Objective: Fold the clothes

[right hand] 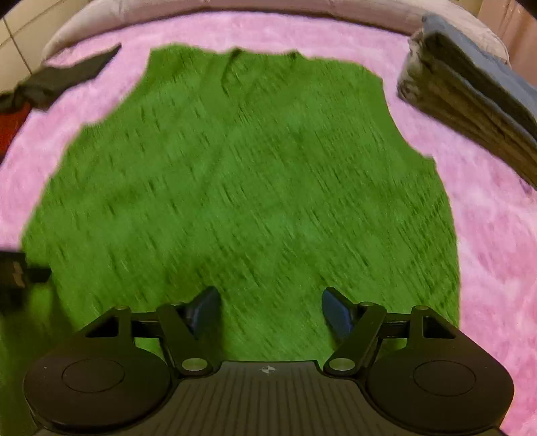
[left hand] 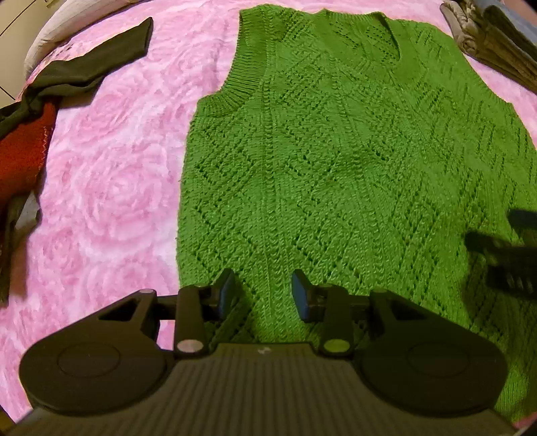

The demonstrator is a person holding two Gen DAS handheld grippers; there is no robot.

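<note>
A green knitted sleeveless vest [left hand: 335,151] lies flat on the pink fluffy blanket [left hand: 110,174], V-neck at the far end, hem toward me. My left gripper [left hand: 263,290] hovers over the vest's lower left part, its jaws apart with nothing between them. In the right wrist view, which is blurred, the same vest [right hand: 241,174] fills the middle. My right gripper [right hand: 270,307] stands open over the vest's lower right part, holding nothing. The right gripper [left hand: 503,248] also shows as a dark blurred shape at the right edge of the left wrist view.
A dark olive garment [left hand: 84,70] and a red knit piece [left hand: 23,154] lie at the left of the blanket. Folded grey and blue clothes [right hand: 470,97] are stacked at the far right. A pale pillow edge [right hand: 235,8] runs along the back.
</note>
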